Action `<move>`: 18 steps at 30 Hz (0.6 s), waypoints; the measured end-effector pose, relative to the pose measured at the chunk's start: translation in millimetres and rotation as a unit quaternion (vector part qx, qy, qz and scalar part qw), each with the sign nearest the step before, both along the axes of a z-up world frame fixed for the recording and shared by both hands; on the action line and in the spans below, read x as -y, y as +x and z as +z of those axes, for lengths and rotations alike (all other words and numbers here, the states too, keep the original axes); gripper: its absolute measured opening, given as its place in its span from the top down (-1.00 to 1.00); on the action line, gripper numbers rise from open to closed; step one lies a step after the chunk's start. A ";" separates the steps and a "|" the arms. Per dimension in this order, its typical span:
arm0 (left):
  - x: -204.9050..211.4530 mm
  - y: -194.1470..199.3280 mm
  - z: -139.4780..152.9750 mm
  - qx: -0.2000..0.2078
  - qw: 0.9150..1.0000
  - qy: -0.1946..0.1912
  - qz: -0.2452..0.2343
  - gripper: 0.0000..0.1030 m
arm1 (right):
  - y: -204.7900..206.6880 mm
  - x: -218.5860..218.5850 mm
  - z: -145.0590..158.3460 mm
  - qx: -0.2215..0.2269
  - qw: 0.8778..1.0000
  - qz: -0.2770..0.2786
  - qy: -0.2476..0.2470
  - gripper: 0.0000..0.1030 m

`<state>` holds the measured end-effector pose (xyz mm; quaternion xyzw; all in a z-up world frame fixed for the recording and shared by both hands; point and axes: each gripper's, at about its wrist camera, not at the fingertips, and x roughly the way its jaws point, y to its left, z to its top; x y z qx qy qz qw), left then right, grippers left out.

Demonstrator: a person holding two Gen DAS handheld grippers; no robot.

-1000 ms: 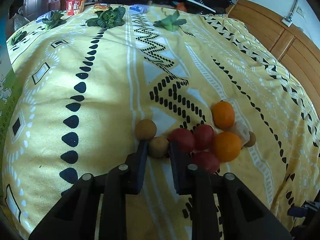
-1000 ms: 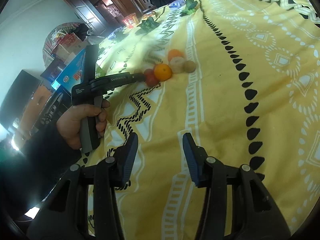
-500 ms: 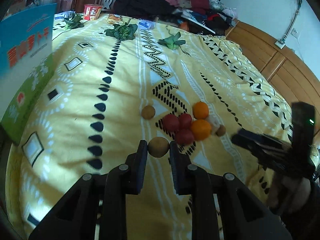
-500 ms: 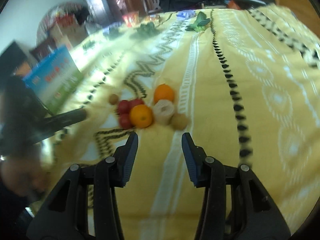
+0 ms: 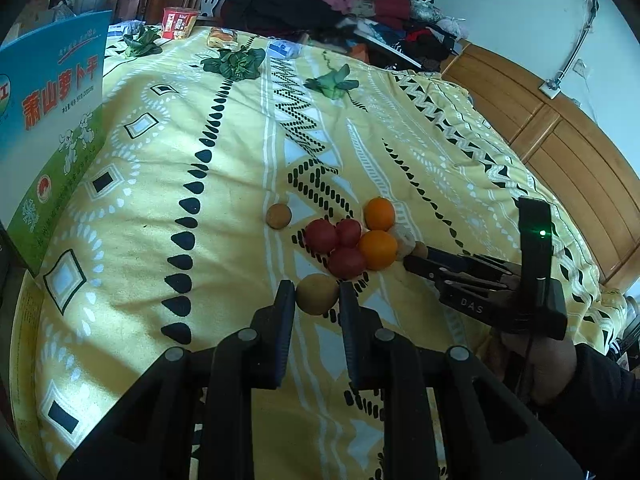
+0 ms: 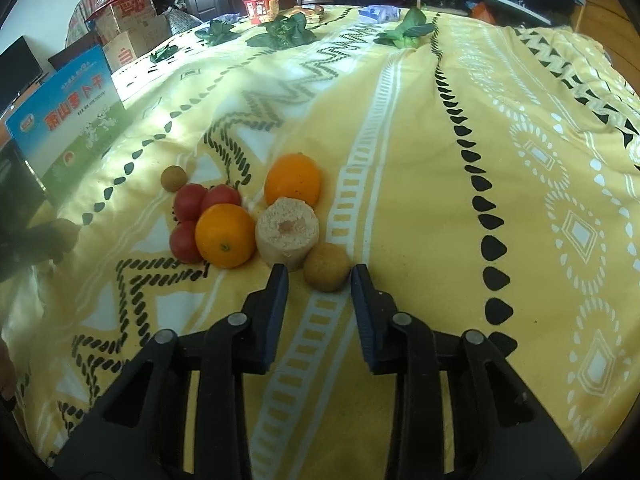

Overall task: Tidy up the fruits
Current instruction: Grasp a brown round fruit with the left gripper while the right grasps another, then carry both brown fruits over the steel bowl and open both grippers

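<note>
On the yellow patterned bedspread (image 5: 224, 128) lies a cluster: two oranges (image 5: 379, 214) (image 6: 225, 236), three red tomatoes (image 5: 320, 236), a pale cut round piece (image 6: 287, 230) and a brown fruit (image 5: 279, 216) at the left. My left gripper (image 5: 316, 292) is shut on another brown round fruit (image 5: 316, 300), held just in front of the cluster. My right gripper (image 6: 319, 274) reaches in from the right with its jaws closing. A third brown fruit (image 6: 326, 266) sits between them, with a gap still showing at the left pad.
A blue and green box (image 5: 52, 120) stands at the bed's left edge. Leafy greens (image 5: 236, 62) and a red cup (image 5: 178, 24) lie at the far end, with piled clothes behind. A wooden headboard (image 5: 560, 148) runs along the right.
My left gripper lifted its brown fruit and drew back from the cluster. My right gripper swung in toward the cluster and narrowed its jaws around the brown fruit at the right end.
</note>
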<state>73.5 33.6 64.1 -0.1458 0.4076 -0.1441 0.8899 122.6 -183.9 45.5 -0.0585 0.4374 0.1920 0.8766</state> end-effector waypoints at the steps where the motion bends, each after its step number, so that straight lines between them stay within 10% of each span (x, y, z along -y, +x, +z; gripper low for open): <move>1: 0.4 -1.4 1.6 0.001 1.000 0.000 -0.001 0.57 | 0.0 -0.3 -0.4 0.004 1.000 0.000 -0.002 0.35; 18: -45.6 -69.9 84.7 0.075 0.997 0.008 0.035 0.57 | -67.9 -15.4 97.6 0.090 0.994 0.021 0.055 0.52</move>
